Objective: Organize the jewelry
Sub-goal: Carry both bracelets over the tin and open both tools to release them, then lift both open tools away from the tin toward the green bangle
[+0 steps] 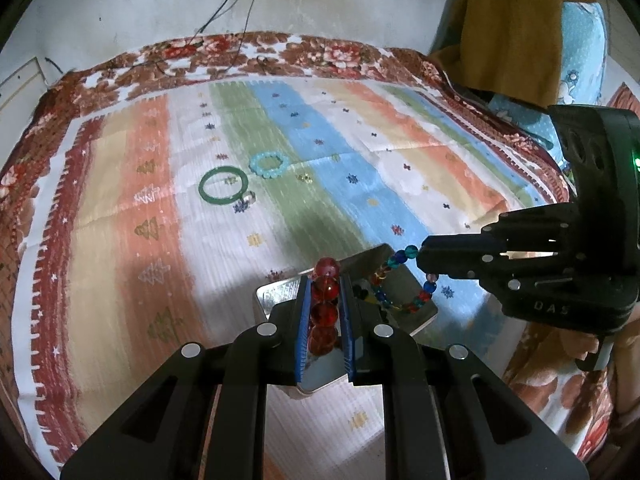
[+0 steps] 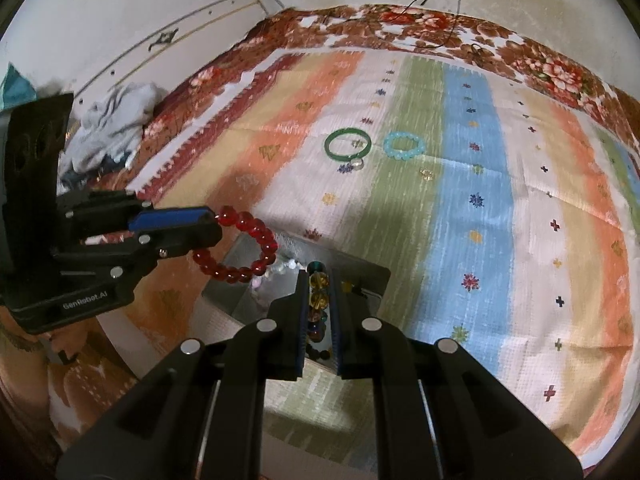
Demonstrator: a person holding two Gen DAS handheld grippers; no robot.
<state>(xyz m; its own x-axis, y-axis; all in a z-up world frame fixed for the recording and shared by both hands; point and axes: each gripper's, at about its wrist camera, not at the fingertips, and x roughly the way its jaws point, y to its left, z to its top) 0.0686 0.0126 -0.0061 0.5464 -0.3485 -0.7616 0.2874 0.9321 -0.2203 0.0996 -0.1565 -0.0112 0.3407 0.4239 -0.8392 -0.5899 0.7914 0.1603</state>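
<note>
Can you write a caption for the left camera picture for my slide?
Left gripper pinches a red glass-bead bracelet above a shiny metal box.

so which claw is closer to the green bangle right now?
Left, though not by much. The left claw, shut on the red bead bracelet, is on the green bangle's side of the tray. The right claw, shut on the multicolor bead bracelet, sits farther right.

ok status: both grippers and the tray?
Left gripper shut on red bead bracelet. Right gripper shut on multicolour bead bracelet. Both over metal tray. Nothing blocking.
</note>
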